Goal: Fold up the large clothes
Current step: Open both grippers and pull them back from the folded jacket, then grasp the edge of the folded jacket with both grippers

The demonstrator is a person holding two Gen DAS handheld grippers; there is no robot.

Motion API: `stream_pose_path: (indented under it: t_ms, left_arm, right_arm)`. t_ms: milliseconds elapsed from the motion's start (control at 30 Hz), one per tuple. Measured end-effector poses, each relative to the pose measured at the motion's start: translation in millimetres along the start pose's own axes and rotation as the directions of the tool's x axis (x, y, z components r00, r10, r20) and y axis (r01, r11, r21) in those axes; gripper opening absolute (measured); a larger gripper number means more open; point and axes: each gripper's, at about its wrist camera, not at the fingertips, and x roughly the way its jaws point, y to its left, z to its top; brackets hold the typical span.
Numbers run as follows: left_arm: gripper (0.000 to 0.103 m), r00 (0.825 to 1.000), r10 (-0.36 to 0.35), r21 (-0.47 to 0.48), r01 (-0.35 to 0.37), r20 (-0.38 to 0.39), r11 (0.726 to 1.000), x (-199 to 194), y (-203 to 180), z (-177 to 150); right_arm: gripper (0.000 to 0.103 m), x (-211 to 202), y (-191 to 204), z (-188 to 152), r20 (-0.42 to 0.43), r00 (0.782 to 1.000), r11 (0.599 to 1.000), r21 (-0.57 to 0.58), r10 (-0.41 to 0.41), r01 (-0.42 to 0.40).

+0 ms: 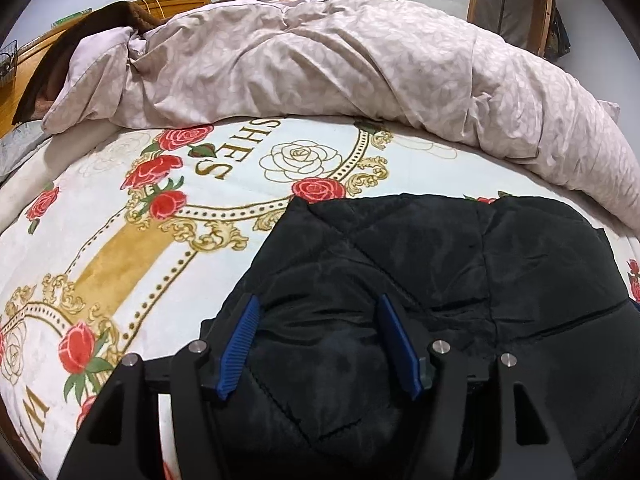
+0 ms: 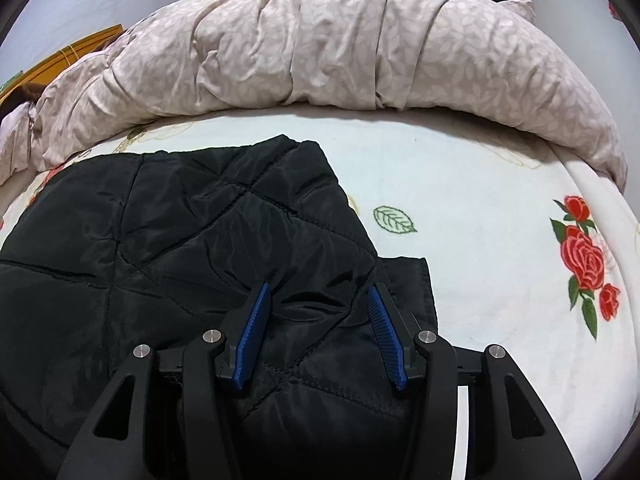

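A black quilted jacket (image 1: 460,280) lies on a white bedspread with red roses (image 1: 120,240); it also shows in the right wrist view (image 2: 180,240). My left gripper (image 1: 318,304) is open, its blue-padded fingers (image 1: 242,344) resting over the jacket's left part with padded fabric between them. My right gripper (image 2: 318,292) is open over the jacket's right side, near a folded edge or collar (image 2: 416,292), with fabric bulging between the fingers (image 2: 256,332). Neither gripper pinches the cloth.
A rumpled beige leaf-print duvet (image 1: 340,68) is piled along the far side of the bed, also seen in the right wrist view (image 2: 320,48). A brown blanket (image 1: 80,28) and wooden headboard are at the left. The bedspread (image 2: 500,220) shows to the right of the jacket.
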Motion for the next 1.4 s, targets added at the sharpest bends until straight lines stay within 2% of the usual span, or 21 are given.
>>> stream_pose_path:
  t_ms: [200, 433, 667, 833, 1033, 1167, 1233, 1400]
  left_arm:
    - [0.064, 0.999, 0.012, -0.007, -0.012, -0.030, 1.000, -9.6, 1.2, 8.5]
    - [0.064, 1.000, -0.018, -0.007, 0.018, 0.013, 1.000, -80.3, 3.5, 5.4]
    - [0.064, 0.998, -0.059, -0.035, 0.059, -0.003, 0.998, -143.1, -10.3, -38.6]
    - [0.064, 0.997, -0.064, -0.053, 0.062, -0.047, 0.997, -171.3, -17.7, -71.8]
    - [0.064, 0.995, -0.066, -0.044, 0.063, -0.076, 0.997, -199.7, -23.0, -95.5]
    - [0.064, 0.994, -0.070, -0.026, 0.068, -0.079, 0.997, -218.3, -28.2, -108.9]
    - [0.064, 0.994, -0.073, -0.029, 0.071, -0.082, 0.997, -224.0, -27.3, -113.3]
    - [0.068, 0.994, -0.060, -0.055, 0.056, -0.088, 0.997, -223.2, -15.7, -113.1]
  right_arm:
    - [0.051, -17.6, -2.9, 12.3, -0.019, 1.000, 1.000, 0.016, -0.007, 0.007]
    - [0.051, -99.1, -6.7, 9.9, 0.061, 0.998, 1.000, 0.014, 0.024, -0.025]
    - [0.051, -154.7, 5.4, -35.5, 0.043, 0.996, 0.996, 0.038, 0.075, -0.076]
    - [0.051, -182.5, 12.8, -68.3, 0.012, 0.995, 0.993, 0.064, 0.101, -0.102]
    - [0.052, -215.2, 25.3, -99.8, -0.016, 0.992, 0.991, 0.053, 0.125, -0.124]
    - [0.054, -231.0, 30.3, -113.4, -0.023, 0.990, 0.989, 0.055, 0.142, -0.141]
    - [0.061, -236.8, 31.1, -117.0, -0.022, 0.989, 0.988, 0.053, 0.149, -0.148]
    - [0.062, -234.4, 27.5, -115.8, -0.029, 0.989, 0.988, 0.045, 0.148, -0.146]
